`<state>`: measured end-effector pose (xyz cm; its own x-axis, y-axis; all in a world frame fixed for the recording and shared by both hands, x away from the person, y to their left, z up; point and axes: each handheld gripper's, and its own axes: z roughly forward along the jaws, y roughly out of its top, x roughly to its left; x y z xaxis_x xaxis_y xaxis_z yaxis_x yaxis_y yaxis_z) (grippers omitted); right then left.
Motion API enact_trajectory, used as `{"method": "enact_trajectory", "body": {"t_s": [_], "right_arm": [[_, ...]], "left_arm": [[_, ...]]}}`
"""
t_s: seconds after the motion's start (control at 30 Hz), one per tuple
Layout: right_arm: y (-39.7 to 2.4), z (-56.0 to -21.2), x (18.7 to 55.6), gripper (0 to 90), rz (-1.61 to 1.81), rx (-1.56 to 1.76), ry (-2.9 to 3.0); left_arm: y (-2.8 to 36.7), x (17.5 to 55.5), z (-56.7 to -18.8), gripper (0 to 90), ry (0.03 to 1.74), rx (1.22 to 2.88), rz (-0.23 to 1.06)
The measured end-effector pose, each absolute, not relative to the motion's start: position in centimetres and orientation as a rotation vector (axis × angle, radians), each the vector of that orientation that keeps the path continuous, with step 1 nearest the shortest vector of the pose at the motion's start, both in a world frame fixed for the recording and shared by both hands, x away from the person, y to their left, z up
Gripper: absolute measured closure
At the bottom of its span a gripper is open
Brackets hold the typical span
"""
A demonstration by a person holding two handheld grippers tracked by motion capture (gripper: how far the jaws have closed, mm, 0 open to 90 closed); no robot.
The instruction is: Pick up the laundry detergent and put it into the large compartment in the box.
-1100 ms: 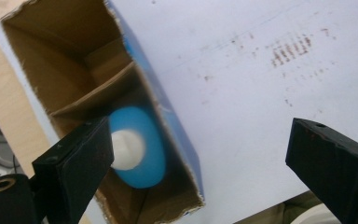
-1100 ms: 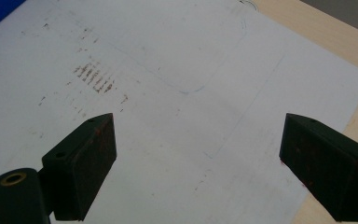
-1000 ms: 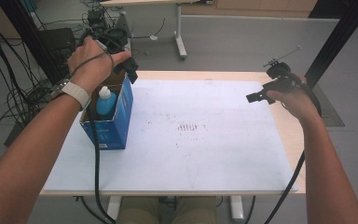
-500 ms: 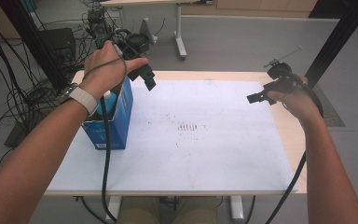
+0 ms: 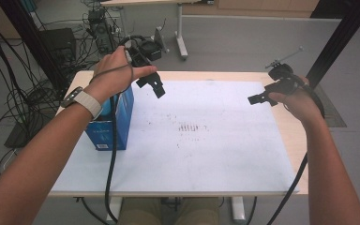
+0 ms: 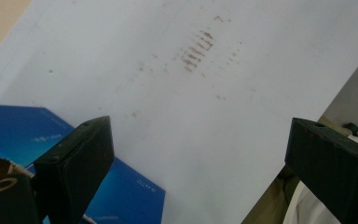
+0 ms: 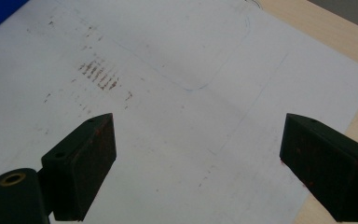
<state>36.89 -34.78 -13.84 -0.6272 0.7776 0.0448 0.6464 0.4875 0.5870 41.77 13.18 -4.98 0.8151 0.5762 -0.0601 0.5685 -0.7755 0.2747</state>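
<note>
A blue cardboard box stands open-topped at the table's left side, and its corner shows beside one jaw in the left gripper view. The person's left hand covers most of the box opening in the high view. My left gripper hangs in the air just right of the box, above the white sheet. Its jaws stand wide apart with nothing between them. My right gripper hovers over the sheet's far right part, also open and empty.
Brownish rub marks sit near the middle of the white sheet, also as rub marks. The wooden table edge shows at the right. Cables and black equipment crowd the floor behind and left of the table.
My left gripper has moved from above the blue box to the right, out over the white sheet. The right gripper has stayed where it was.
</note>
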Motion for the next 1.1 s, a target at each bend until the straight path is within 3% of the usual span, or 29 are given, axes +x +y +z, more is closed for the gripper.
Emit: {"method": "enact_trajectory", "body": {"t_s": [0.6, 1.1], "right_arm": [[-34.1, -14.2, 37.5, 10.6, 0.840, 1.209, 2.524], [-34.2, -14.2, 37.3, 10.6, 0.843, 1.217, 2.521]], "left_arm": [[12.3, 40.7, -7.2, 8.4, 0.579, 2.797, 0.035], [10.6, 40.5, -8.2, 8.1, 0.442, 2.828, 0.009]]}}
